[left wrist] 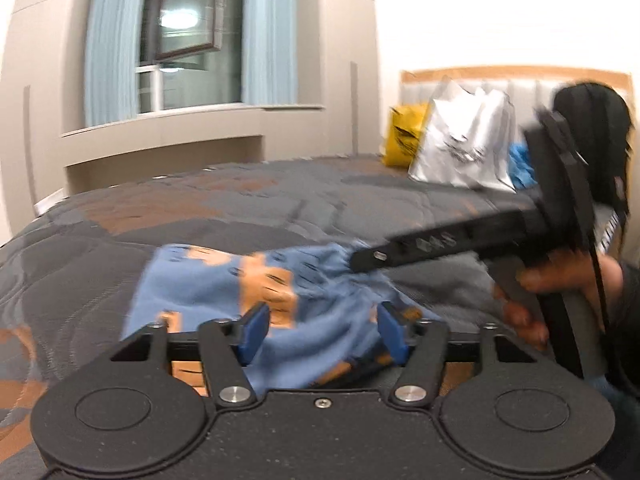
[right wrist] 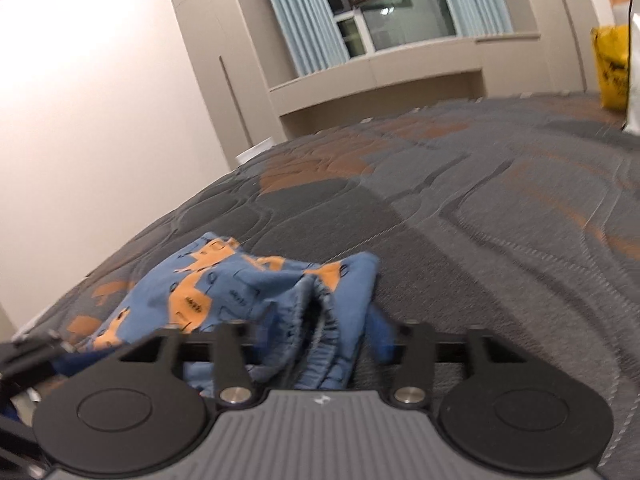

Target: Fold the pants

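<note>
Bed [left wrist: 280,200]: a grey quilted cover with orange patches fills most of both your views. The far edge runs below the window wall; the headboard end is at the right of your left wrist view.

Window wall [left wrist: 192,40]: pale cabinets frame the glass, with blue curtains [left wrist: 108,40] on either side. One pane is swung open.

Headboard end [left wrist: 520,76]: a silver bag [left wrist: 464,140] stands there with a yellow bag [left wrist: 404,136] just beside it, both well apart from the pants. A dark shape sits at the far right, blurred; you cannot tell what it is.

Pants [right wrist: 240,292]: blue cloth with orange vehicle print, lying crumpled on the bed near the edge closest to you. The gathered waistband [right wrist: 320,328] bunches up between your right fingers. The rest spreads away toward the left of your right wrist view.

Right gripper [right wrist: 324,344]: your fingers stand wide apart. The waistband lies in the gap, and the blue pads are blurred but not pressing on it. In your left wrist view, the same tool reaches in from the right, its tip over the pants.

Right hand [left wrist: 560,292]: wrapped round the tool's handle, with a dark sleeve behind it.

Left gripper [left wrist: 322,330]: your fingers are wide here too. Blue pads [left wrist: 256,328] sit on either side of a fold of cloth that runs loosely through the gap. The pads do not clamp it.
</note>
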`<state>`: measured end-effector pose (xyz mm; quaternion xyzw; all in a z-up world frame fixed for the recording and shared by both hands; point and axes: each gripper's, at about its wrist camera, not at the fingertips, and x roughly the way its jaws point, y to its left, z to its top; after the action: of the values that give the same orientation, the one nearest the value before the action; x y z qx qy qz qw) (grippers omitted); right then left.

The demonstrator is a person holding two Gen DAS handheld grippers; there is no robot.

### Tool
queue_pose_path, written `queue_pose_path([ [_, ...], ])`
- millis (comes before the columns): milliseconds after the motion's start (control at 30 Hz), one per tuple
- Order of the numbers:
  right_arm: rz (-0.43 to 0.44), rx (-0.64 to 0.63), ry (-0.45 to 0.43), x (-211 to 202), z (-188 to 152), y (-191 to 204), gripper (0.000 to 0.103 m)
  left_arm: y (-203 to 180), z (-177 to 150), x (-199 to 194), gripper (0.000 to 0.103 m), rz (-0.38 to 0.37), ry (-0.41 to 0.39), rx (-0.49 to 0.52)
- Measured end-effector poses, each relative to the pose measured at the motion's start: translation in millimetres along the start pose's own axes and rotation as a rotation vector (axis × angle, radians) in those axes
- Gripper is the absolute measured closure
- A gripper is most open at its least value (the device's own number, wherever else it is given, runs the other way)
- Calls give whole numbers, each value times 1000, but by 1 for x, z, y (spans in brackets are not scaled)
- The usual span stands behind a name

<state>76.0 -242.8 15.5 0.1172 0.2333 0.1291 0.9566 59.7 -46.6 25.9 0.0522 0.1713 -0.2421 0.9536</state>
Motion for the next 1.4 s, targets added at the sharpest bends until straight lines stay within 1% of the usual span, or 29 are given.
queue_pose_path([
  [33,-21,-14,-16,-1,0,2,24,5,3,-1,31,23,-8,-17],
  [67,-36,-30,-29,-1,1,3,14,10,5,-3,20,54,-20,-34],
  [100,-55,-48,-44,-2,1,7,3,16,7,-4,10,101,-34,-52],
  [133,-72,-63,-58,-1,1,10,0,21,10,-3,5,160,-45,-70],
  [167,-88,-79,-72,0,0,13,0,27,12,-2,1,223,-52,-86],
  [200,-107,-100,-80,2,0,17,0,33,15,0,1,280,-53,-97],
  [267,-138,-143,-68,8,-1,27,0,44,19,9,1,356,-24,-109],
  [367,-156,-215,-57,14,-4,42,0,56,18,20,1,409,26,-113],
  [433,-167,-274,-55,15,-7,53,0,60,15,24,1,419,55,-108],
  [567,-218,-391,-47,17,-16,70,0,61,4,25,1,412,100,-100],
  [667,-274,-453,-39,13,-23,76,0,59,-11,20,1,419,142,-77],
  [733,-308,-489,-44,6,-31,77,0,62,-18,16,1,408,151,-81],
  [900,-297,-522,-60,-4,-42,74,0,70,-25,12,1,380,148,-114],
  [1000,-291,-501,-59,-2,-42,71,0,70,-25,12,1,380,150,-120],
  [1167,-280,-505,-69,-2,-41,72,0,70,-22,11,1,383,153,-118],
  [1300,-242,-518,-120,-8,-35,71,0,70,-14,9,1,391,132,-127],
  [1400,-221,-530,-135,-6,-28,73,0,69,-5,11,1,387,109,-117],
])
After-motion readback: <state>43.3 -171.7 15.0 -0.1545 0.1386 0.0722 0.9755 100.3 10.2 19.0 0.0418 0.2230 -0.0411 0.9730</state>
